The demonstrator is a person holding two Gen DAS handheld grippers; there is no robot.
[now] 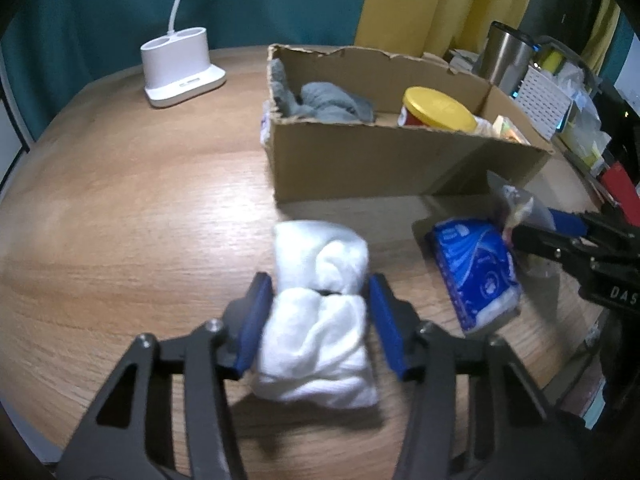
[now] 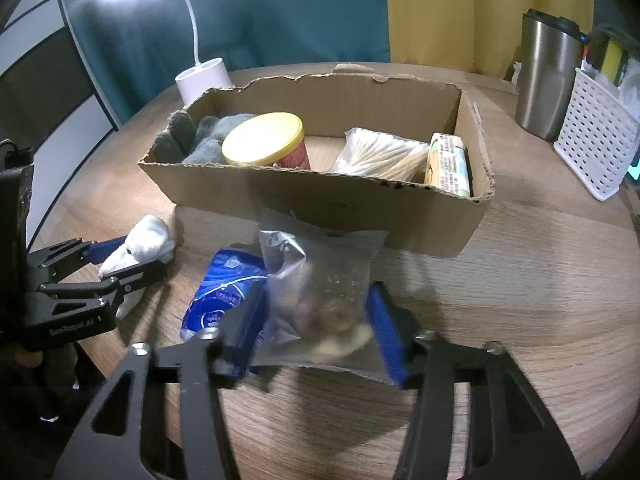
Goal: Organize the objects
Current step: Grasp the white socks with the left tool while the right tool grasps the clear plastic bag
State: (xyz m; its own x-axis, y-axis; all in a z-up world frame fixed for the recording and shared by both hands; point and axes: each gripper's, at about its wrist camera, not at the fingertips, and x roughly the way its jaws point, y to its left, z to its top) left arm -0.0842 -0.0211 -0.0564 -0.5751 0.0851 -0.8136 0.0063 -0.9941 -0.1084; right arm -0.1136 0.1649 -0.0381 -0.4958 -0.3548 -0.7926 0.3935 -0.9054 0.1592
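Straddling the socks [image 1: 320, 312] on the table [image 1: 132, 216], the left gripper [image 1: 320, 324] has jaws apart, one pad touching; it should squeeze mid-bundle before lifting toward the box [image 1: 360, 156]. Meanwhile the right gripper [image 2: 316, 320] brackets the bag [image 2: 320, 288], grip unclear; carry it level

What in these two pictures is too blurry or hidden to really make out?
- Clear bag, right wrist view: motion blur smears its contents, brownish bits, kind unknown.
- Blue packet, right wrist view: the right gripper finger and the bag cover part; print unreadable.
- White cloth bundle, left wrist view: blurred between the left gripper fingers; contact unclear.
- Cardboard box, left wrist view: near wall hides its floor.
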